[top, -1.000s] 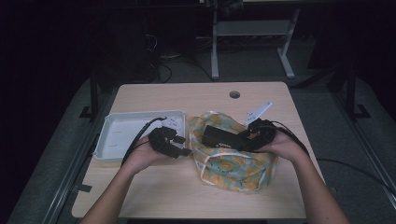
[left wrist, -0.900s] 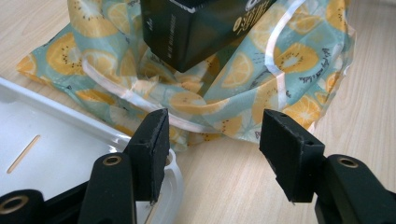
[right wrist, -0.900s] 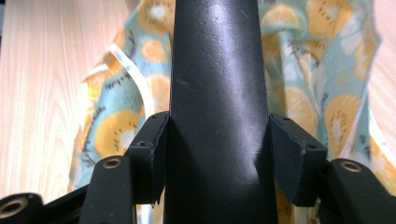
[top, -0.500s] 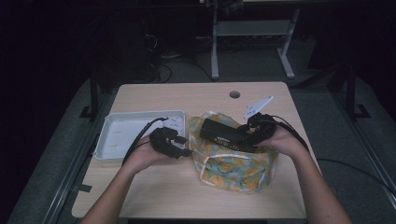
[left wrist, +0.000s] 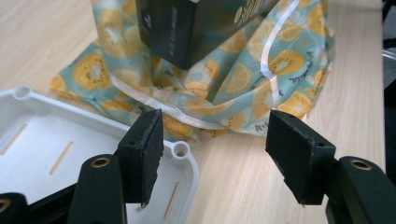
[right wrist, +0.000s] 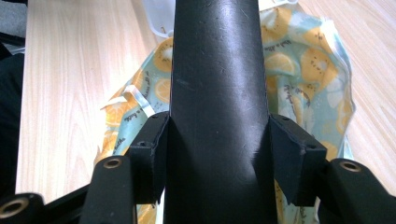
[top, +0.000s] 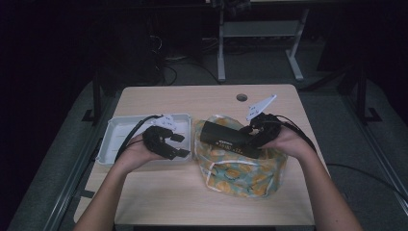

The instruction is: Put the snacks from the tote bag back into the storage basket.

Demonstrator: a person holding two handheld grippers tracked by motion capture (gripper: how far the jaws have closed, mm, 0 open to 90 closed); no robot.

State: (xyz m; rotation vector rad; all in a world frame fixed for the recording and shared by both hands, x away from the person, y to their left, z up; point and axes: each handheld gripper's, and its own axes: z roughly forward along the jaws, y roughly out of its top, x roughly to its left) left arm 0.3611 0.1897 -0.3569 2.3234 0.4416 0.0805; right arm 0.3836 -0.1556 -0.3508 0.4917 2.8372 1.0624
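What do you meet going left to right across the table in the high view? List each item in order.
White tray → left gripper → dark box → right gripper.

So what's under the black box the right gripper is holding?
The fruit-print bag lies directly beneath the black box, its mouth open; the right gripper clamps the box above it. The box and folds hide whatever is inside the bag.
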